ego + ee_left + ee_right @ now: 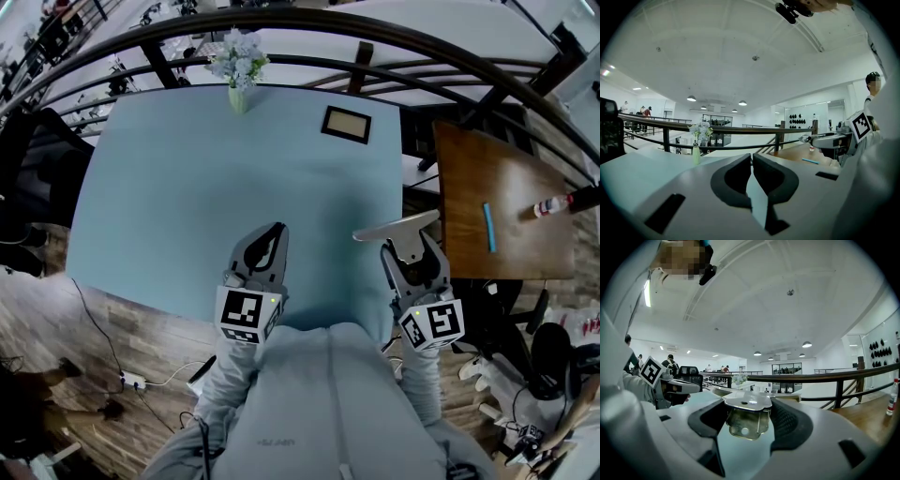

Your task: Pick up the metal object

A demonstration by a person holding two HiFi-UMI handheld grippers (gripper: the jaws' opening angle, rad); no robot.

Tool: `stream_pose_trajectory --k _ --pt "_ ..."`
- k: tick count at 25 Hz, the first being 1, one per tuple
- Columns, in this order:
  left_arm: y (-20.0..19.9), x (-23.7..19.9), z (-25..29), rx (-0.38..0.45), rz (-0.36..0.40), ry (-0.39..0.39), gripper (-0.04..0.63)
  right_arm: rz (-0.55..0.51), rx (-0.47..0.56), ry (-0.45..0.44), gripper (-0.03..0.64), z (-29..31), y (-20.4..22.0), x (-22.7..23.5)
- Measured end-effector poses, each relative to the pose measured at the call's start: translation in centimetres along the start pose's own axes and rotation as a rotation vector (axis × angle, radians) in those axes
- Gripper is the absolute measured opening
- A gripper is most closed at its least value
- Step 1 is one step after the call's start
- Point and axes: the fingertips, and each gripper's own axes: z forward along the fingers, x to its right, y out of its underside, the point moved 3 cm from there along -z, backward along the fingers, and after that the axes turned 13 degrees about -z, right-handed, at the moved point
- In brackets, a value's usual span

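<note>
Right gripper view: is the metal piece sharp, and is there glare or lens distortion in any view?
Right gripper view: the metal bracket is sharp, with a glare spot on its top plate; the railing bows. Head view: even light on the blue table, edges bent by fisheye. Left gripper view: black vignetted corners.

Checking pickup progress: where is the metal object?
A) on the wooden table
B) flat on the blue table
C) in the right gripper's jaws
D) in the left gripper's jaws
C: the metal object sits clamped between the jaws of the right gripper; the left gripper is shut on nothing.
</note>
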Motion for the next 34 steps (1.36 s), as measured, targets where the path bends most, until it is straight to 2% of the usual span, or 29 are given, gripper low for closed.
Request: stream_pose_trajectory --k 12,34 --pt "-0.19 -0.15 -0.24 0.004 0.000 -0.006 0.037 0.000 -0.004 -0.036 0.295 0.44 -0.13 -0.62" --pt "-0.20 -0.46 -0.67 0.013 0.005 -0.025 0.037 0.016 0.008 -0.013 0.295 0.07 0.01 -0.22"
